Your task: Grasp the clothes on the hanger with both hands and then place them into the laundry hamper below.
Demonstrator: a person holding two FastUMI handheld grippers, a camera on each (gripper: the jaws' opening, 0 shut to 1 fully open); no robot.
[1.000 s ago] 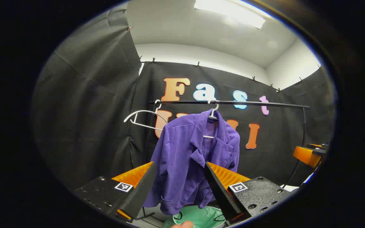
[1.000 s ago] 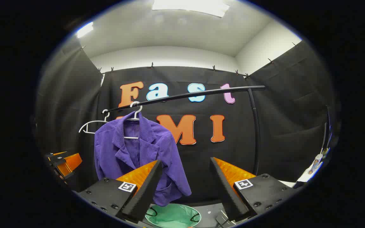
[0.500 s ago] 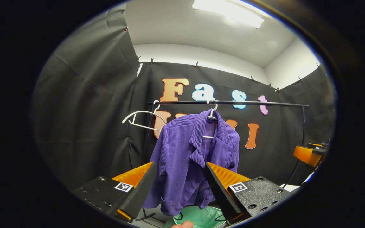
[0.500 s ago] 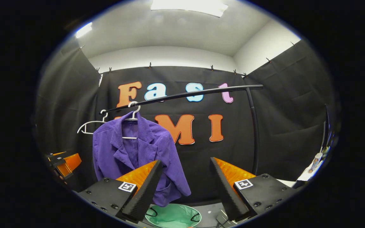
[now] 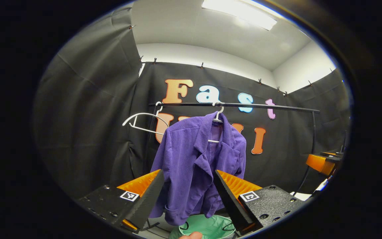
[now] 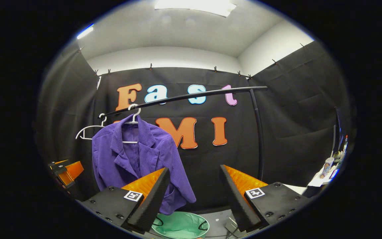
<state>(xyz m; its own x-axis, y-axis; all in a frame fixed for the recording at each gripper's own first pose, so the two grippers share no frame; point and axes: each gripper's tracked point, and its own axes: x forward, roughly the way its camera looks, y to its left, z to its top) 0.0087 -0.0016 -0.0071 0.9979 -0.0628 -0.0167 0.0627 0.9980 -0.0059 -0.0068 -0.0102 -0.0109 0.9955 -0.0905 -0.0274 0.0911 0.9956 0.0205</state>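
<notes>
A purple corduroy jacket (image 5: 194, 162) (image 6: 128, 162) hangs on a white hanger (image 5: 216, 119) (image 6: 133, 118) from a black rail (image 5: 244, 106) (image 6: 191, 96). Below it stands a green laundry hamper (image 5: 207, 227) (image 6: 179, 225). My left gripper (image 5: 187, 196) is open, some way short of the jacket, which shows between its fingers. My right gripper (image 6: 194, 196) is open too, aimed to the right of the jacket with only the black wall between its fingers. The right gripper also shows at the far right of the left gripper view (image 5: 320, 162), and the left one at the far left of the right gripper view (image 6: 65, 169).
An empty white hanger (image 5: 141, 121) (image 6: 86, 131) hangs at the rail's left end. The rail's upright post (image 6: 260, 139) stands on the right. Small items sit on a surface at the far right (image 6: 327, 166). A fingertip (image 5: 191, 235) shows at the bottom edge.
Both views have shifted slightly: the jacket and rail sit a little higher and further left in each view than a second ago. Both grippers remain open.
</notes>
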